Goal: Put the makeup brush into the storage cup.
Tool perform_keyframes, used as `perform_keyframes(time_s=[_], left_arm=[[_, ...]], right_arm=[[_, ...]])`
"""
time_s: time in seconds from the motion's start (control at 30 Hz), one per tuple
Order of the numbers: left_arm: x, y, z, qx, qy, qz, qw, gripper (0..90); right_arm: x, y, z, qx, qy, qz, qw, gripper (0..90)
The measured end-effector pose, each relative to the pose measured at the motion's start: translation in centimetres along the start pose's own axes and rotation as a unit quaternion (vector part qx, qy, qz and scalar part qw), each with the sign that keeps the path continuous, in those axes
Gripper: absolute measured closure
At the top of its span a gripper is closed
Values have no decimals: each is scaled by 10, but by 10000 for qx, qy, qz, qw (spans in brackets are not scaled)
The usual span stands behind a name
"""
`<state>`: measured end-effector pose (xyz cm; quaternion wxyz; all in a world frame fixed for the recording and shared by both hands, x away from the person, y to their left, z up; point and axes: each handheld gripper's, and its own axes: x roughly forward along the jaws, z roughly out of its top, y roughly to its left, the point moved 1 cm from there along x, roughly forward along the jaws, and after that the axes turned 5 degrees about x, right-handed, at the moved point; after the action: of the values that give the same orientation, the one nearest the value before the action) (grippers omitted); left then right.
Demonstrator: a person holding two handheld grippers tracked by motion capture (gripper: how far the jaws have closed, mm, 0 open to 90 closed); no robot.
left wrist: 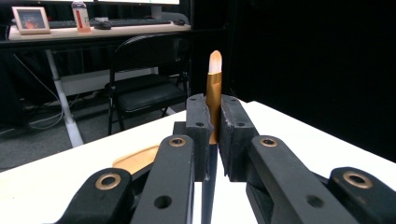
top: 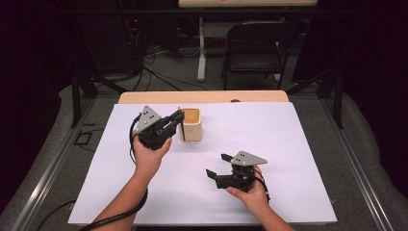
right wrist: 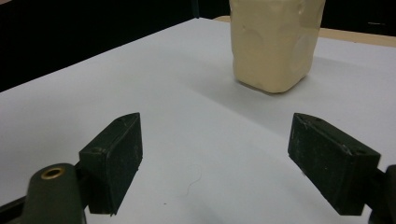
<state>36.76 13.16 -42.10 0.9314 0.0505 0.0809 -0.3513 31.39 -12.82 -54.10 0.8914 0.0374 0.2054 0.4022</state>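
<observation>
- Where the left gripper (left wrist: 214, 140) clamps the slim orange pen-like stick (left wrist: 214, 88), we lose its lower end behind the jaws, beside the cream square cup (top: 191, 124).
- We see the right gripper (right wrist: 229, 158) spread wide, holding nothing; perhaps a hair lies on the white sheet (right wrist: 140, 70).

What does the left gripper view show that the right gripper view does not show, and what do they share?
Left gripper view: the left gripper, jaws shut on a slim gold and black pen-like stick with a pale tip, with a black folding chair and a desk behind.

Right gripper view: the right gripper, jaws wide apart with nothing between them, facing a cream container.

Both: the white table cover.
</observation>
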Motion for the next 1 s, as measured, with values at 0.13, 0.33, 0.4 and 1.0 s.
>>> perform_keyframes(time_s=[0.13, 0.33, 0.4, 1.0], left_arm=[[1, 1, 3, 22, -19, 25, 10000, 833], [6, 5, 6, 17, -42, 87, 10000, 832], [8, 6, 7, 13, -46, 114, 9999, 832], [22, 22, 11, -27, -30, 335, 9994, 832]], right_arm=[[0, 1, 0, 1, -12, -6, 10000, 174], [0, 2, 0, -53, 2, 6, 10000, 165], [0, 2, 1, -31, -8, 43, 10000, 162], [1, -1, 0, -6, 0, -49, 10000, 156]])
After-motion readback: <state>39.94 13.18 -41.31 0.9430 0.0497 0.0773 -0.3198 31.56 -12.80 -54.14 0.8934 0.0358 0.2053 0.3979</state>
